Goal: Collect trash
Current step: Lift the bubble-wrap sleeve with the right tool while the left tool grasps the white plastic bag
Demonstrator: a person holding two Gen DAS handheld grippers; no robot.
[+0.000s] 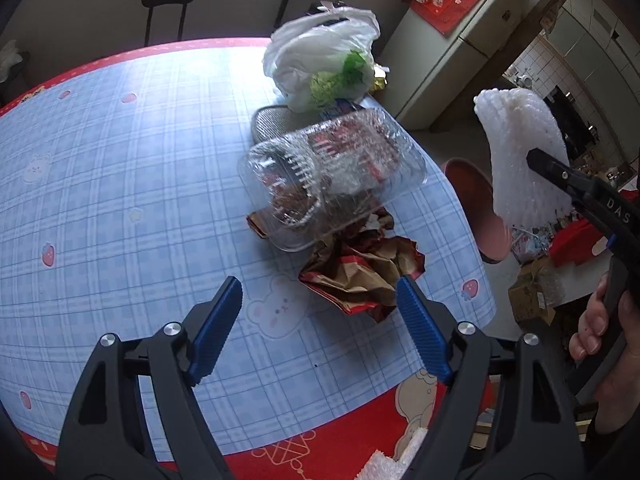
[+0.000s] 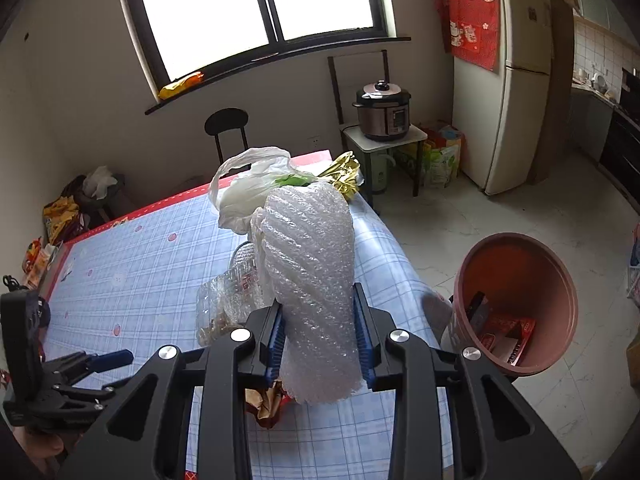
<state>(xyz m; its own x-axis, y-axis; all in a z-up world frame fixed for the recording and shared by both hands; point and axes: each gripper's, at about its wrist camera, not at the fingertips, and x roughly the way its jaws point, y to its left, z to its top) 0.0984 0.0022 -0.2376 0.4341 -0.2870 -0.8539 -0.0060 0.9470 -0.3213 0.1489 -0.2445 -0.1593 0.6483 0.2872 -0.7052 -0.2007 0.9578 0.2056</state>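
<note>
With the right tongs [image 2: 319, 344] clamped on the bubble wrap [image 2: 310, 280] at frame centre, carry it over the pink bin [image 2: 520, 304] at right before releasing; left tongs [image 1: 320, 320] stand apart over crumpled paper [image 1: 360, 276] on the counter [image 1: 120, 200].

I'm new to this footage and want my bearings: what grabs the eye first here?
A big roll of white bubble wrap, clamped upright in the right claw, fills the right wrist view. To its right a pink bin stands on the floor beside the table. The open left claw hovers before crumpled brown paper and a clear plastic container.
</note>
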